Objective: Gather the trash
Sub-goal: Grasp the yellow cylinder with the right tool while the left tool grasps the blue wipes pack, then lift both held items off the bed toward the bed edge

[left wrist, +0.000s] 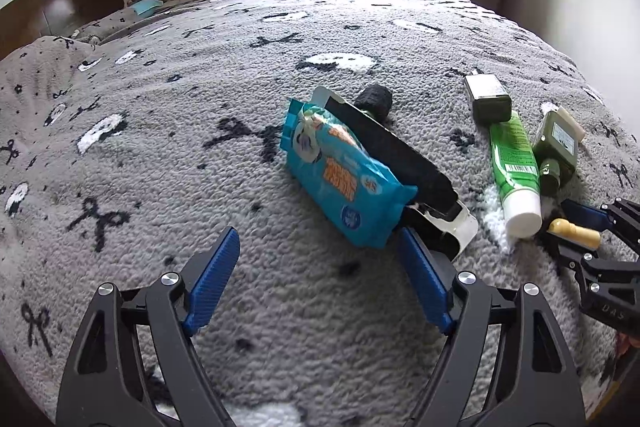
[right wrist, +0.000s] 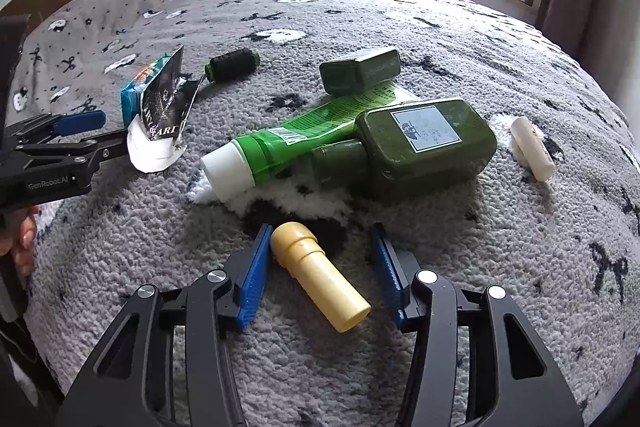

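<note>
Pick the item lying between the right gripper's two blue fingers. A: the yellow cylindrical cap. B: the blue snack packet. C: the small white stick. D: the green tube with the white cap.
A: in the right wrist view the yellow cylindrical cap lies on the grey blanket between the fingers of the right gripper, which are not yet pressing it on both sides; the green tube lies further away.

Open blanket (left wrist: 168, 155) lies left of the blue packet (left wrist: 340, 175); bottles (right wrist: 424, 143) crowd the right.
</note>
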Available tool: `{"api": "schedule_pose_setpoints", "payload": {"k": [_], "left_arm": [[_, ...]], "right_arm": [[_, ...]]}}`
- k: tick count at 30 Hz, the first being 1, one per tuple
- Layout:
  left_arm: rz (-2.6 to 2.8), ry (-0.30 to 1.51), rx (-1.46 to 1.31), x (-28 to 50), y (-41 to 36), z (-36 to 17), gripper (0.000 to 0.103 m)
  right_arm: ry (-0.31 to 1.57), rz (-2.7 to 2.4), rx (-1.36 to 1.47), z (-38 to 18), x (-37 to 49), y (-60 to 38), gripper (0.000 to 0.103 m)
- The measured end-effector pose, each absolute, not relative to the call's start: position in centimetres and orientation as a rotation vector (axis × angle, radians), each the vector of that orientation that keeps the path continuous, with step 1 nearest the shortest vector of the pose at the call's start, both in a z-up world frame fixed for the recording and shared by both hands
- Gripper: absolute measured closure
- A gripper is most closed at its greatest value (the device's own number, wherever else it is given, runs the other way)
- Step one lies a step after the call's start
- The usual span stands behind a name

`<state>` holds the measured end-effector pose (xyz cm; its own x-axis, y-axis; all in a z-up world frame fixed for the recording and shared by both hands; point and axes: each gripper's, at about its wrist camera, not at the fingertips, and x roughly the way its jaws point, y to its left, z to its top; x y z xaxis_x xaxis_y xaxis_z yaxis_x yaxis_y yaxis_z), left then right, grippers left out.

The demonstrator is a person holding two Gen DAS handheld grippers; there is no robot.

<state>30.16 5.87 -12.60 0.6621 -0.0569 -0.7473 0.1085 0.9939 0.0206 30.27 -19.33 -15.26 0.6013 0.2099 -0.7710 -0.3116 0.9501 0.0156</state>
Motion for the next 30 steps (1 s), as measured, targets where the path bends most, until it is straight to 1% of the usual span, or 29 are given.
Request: {"api": "schedule_pose_setpoints", "payload": {"k": [2,5,7,8,9,10,11,12,14,15,22,30], "left_arm": [[-0.087,0.84,0.055,30.8,5.9,-12.6,0.032],[-0.087,0.84,0.044,31.8,5.8,-12.5,0.04],[-0.089,0.844,0.037,32.5,5.8,-12.5,0.055],[-0.093,0.847,0.035,32.7,5.8,-12.5,0.059],[-0.099,0.848,0.032,32.9,5.8,-12.6,0.068],[-0.1,0.851,0.033,33.1,5.8,-12.6,0.072],[-0.1,0.854,0.032,33.3,5.8,-12.7,0.073],[-0.103,0.856,0.03,33.3,5.8,-12.8,0.076],[-0.111,0.853,0.025,33.2,5.8,-12.7,0.086],[-0.11,0.851,0.023,33.1,5.9,-12.6,0.09],[-0.143,0.841,0.024,30.7,6.1,-11.8,0.093],[-0.175,0.77,0.032,24.5,5.6,-8.6,0.093]], "right_arm": [[0.872,0.308,-0.133,-15.3,30.4,-19.1,0.06],[0.871,0.313,-0.135,-15.3,30.4,-19.0,0.061],[0.871,0.319,-0.124,-15.3,30.4,-19.2,0.061],[0.871,0.32,-0.119,-15.3,30.4,-19.3,0.062],[0.87,0.321,-0.117,-15.4,30.4,-19.3,0.062],[0.868,0.32,-0.117,-15.4,30.4,-19.3,0.063],[0.865,0.319,-0.119,-15.4,30.3,-19.3,0.065],[0.863,0.319,-0.12,-15.3,30.2,-19.4,0.067],[0.855,0.315,-0.119,-15.2,30.0,-19.5,0.08],[0.852,0.309,-0.117,-15.1,29.9,-19.5,0.081],[0.854,0.302,-0.099,-14.6,28.7,-20.0,0.081],[0.833,0.278,-0.095,-13.0,24.8,-21.1,0.081]]}}
